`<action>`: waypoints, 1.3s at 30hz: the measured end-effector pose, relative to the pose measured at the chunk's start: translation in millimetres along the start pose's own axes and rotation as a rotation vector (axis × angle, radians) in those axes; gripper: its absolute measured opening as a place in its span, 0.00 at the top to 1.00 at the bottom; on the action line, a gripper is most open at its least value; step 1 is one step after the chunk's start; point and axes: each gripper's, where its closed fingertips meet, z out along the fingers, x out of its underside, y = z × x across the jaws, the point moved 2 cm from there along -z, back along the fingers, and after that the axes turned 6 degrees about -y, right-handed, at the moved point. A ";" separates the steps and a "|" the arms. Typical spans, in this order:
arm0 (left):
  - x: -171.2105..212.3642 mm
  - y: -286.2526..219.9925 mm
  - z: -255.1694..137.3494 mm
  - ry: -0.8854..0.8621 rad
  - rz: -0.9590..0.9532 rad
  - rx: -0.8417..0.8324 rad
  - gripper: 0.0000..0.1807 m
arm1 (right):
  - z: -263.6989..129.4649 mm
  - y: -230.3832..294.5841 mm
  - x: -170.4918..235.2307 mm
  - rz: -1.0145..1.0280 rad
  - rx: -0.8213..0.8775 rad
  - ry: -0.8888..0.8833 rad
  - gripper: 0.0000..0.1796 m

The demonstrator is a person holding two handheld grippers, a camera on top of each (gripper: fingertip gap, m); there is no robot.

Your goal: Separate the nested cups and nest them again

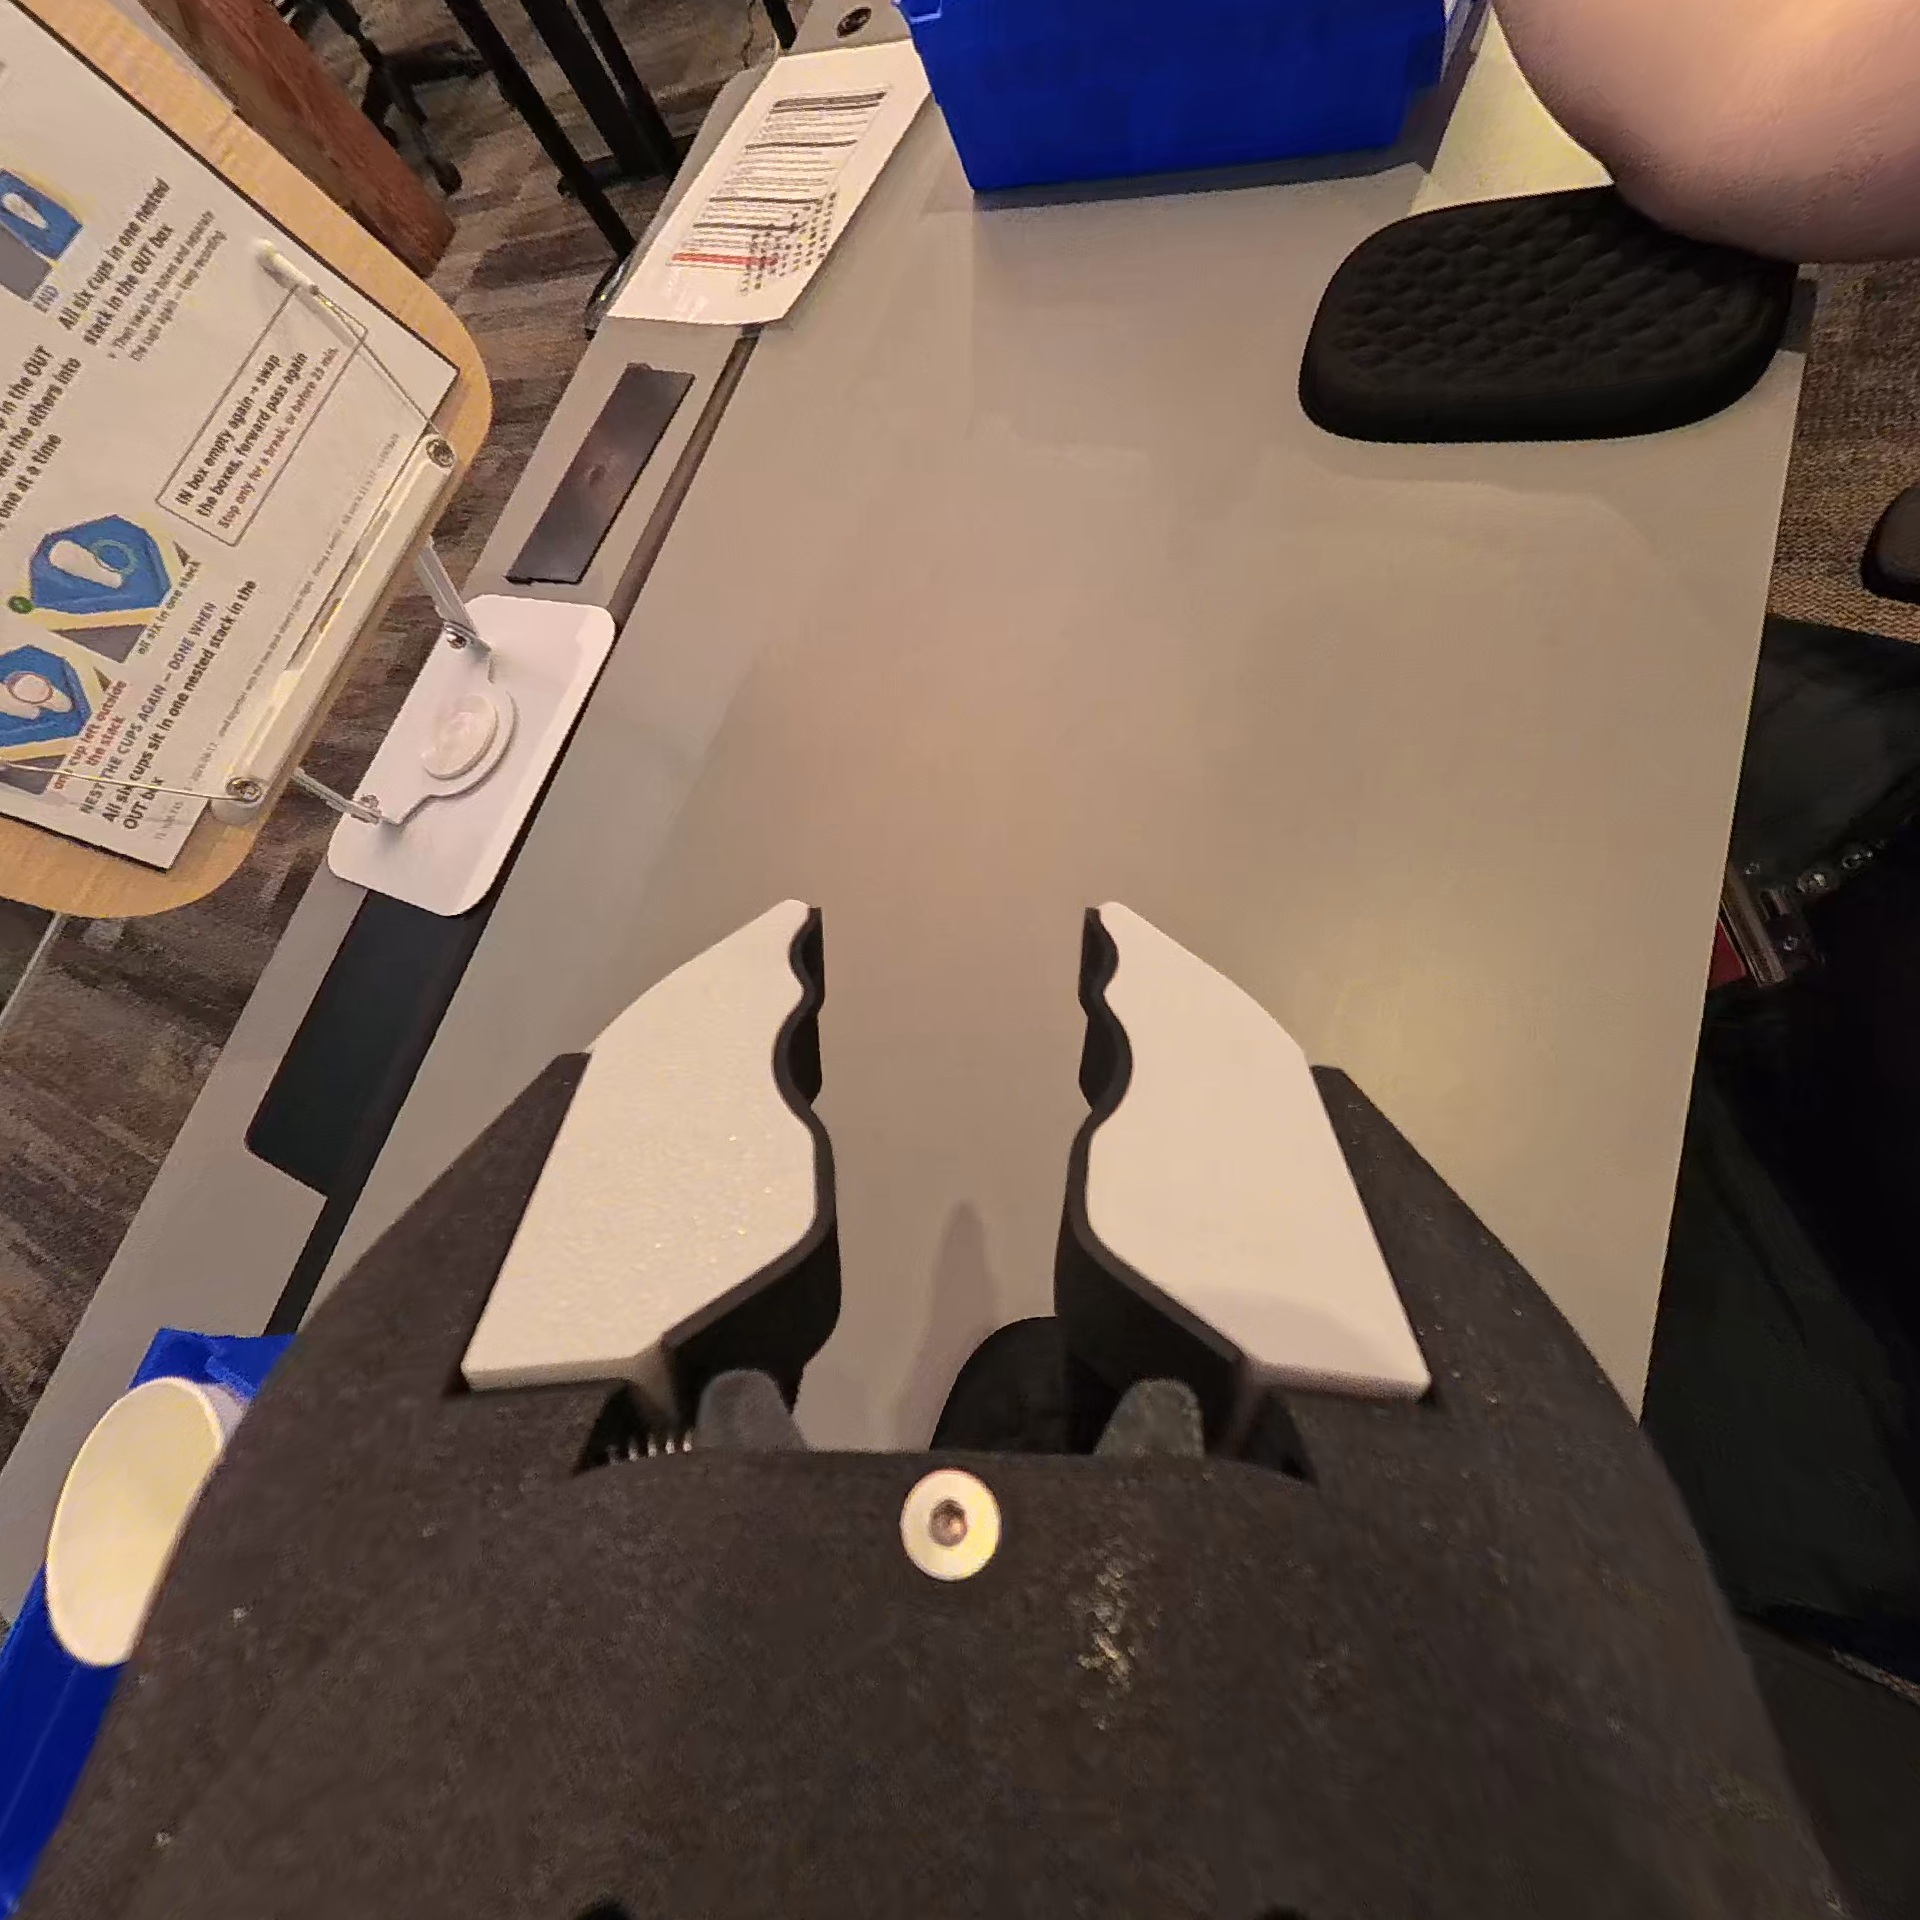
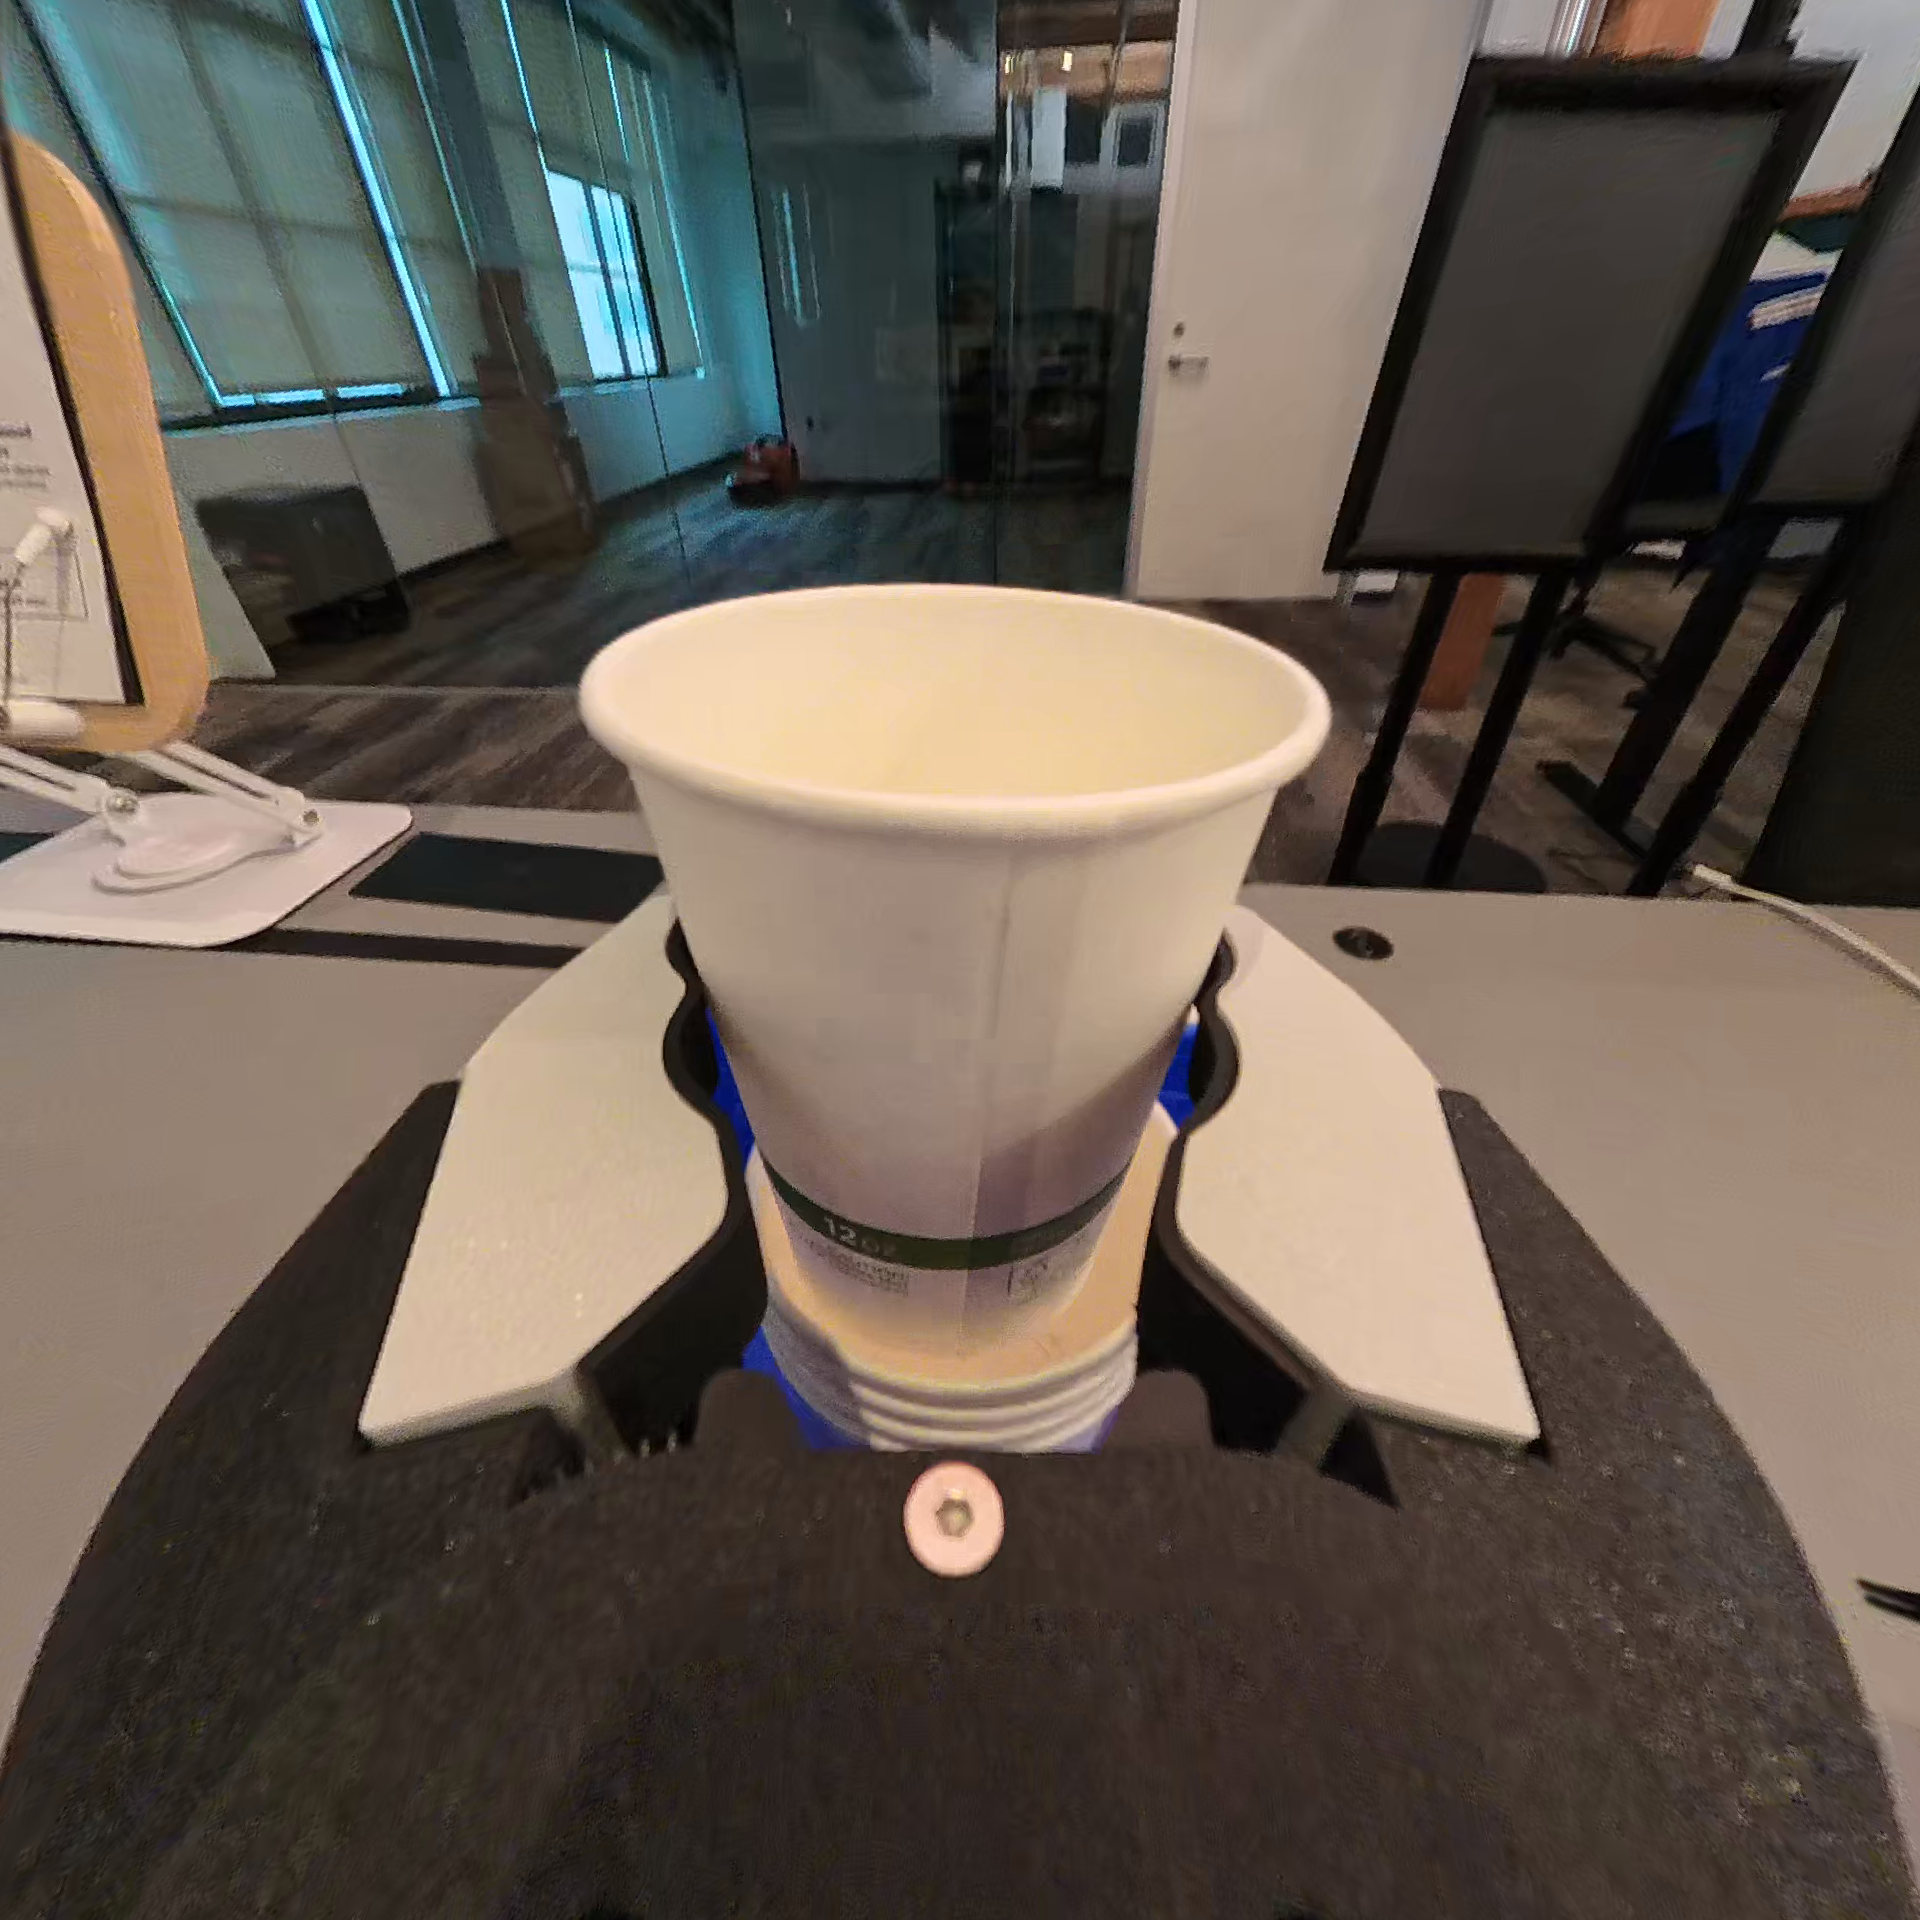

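In the right wrist view, my right gripper [image 2: 951,956] is shut on a white paper cup [image 2: 956,831], one finger on each side of its wall, and holds it upright. The cup's base reaches into the mouth of a stack of nested white cups [image 2: 977,1403] right under it; I cannot tell whether they touch. The stack stands in a blue bin [image 2: 727,1081], mostly hidden. In the left wrist view, my left gripper [image 1: 951,925] is open and empty above the grey table [image 1: 1143,623]. A white cup [image 1: 135,1517] in a blue bin [image 1: 52,1683] shows at its lower left.
A second blue bin [image 1: 1174,94] stands at the table's far end, beside a printed paper sheet [image 1: 769,197]. A black wrist pad [image 1: 1548,322] lies at the right edge under a person's arm [image 1: 1714,114]. An instruction sheet on a stand [image 1: 208,468] is at the left; its white base [image 2: 187,862] rests on the table.
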 end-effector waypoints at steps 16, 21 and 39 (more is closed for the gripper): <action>19.3 27.6 -14.6 0.044 -0.022 -0.101 0.74 | -31.4 3.2 25.2 -0.115 0.050 0.469 0.44; 65.1 105.7 -53.2 0.149 -0.092 -0.390 0.75 | -39.8 29.4 -24.6 -0.180 0.016 0.331 0.44; 216.4 240.3 -5.6 0.689 0.050 -0.348 0.81 | -18.5 121.8 -62.5 -0.428 -0.124 0.286 0.50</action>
